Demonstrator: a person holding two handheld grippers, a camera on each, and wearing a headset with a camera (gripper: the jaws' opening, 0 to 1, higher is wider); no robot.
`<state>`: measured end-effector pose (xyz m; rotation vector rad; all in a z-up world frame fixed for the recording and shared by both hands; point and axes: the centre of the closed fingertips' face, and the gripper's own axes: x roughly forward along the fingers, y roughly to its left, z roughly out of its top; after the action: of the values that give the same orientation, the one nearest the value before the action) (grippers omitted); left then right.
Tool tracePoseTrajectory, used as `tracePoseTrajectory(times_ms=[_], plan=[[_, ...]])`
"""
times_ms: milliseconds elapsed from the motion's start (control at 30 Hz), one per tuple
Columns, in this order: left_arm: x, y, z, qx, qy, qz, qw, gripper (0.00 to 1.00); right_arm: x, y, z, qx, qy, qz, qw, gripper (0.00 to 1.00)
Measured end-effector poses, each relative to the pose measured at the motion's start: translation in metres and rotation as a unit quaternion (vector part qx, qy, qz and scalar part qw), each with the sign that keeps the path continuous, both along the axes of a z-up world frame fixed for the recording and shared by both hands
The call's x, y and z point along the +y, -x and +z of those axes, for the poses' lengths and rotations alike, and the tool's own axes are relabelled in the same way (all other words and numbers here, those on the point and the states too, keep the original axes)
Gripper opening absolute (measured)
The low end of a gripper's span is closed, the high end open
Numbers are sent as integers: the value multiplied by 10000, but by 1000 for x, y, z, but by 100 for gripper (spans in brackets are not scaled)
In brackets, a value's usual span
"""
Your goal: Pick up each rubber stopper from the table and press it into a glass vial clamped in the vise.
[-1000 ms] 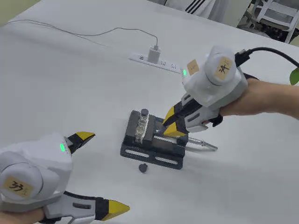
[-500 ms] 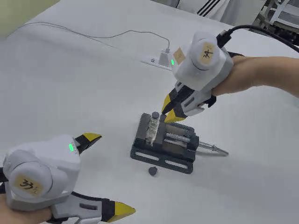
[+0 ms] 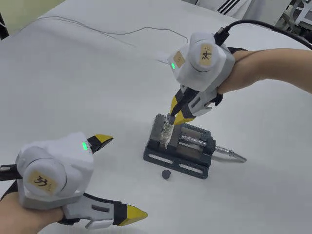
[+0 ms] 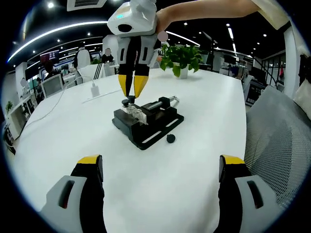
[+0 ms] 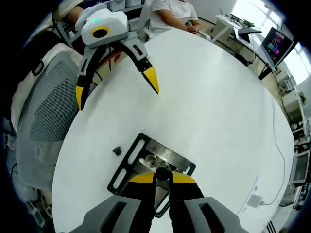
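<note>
A black vise (image 3: 181, 151) stands mid-table with glass vials (image 3: 166, 131) clamped in a row. My right gripper (image 3: 173, 117) hangs over the far end of that row, shut on a dark rubber stopper (image 5: 163, 174) that sits at a vial top. An open vial mouth (image 5: 151, 160) shows just beyond the tips. In the left gripper view the same right gripper (image 4: 133, 91) points straight down onto the vise (image 4: 148, 122). A loose stopper (image 3: 166, 174) lies on the table in front of the vise. My left gripper (image 3: 118, 177) hovers at the near left, open, holding nothing.
A white power strip with a charger (image 4: 95, 90) and its cable (image 3: 102, 31) lie on the far side of the white table (image 3: 73, 87). The vise's screw handle (image 3: 230, 154) sticks out to the right. A mesh chair (image 4: 279, 145) stands beside the table.
My right gripper has gone from beside the vise's right jaw to above the far end of the vial row, stopper between its tips. The left gripper has barely moved; the head camera shifted.
</note>
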<state>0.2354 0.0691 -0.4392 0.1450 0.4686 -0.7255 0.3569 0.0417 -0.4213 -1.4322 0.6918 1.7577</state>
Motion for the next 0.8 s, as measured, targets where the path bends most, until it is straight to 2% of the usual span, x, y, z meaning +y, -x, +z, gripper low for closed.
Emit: tracePoseTrajectory(times_ms=[167, 267, 600, 800], plan=[[3, -1, 1, 2, 76, 82, 9999, 99, 0, 3, 0, 20, 80, 62, 9999, 5], [4, 0, -1, 18, 76, 87, 9999, 99, -1, 10, 0, 22, 141, 87, 9999, 5], [4, 5, -7, 114, 162, 113, 9997, 99, -5, 13, -5, -34, 275, 35, 9996, 5], [4, 8, -10, 164, 178, 123, 9996, 98, -4, 15, -5, 32, 251, -37, 9997, 5]])
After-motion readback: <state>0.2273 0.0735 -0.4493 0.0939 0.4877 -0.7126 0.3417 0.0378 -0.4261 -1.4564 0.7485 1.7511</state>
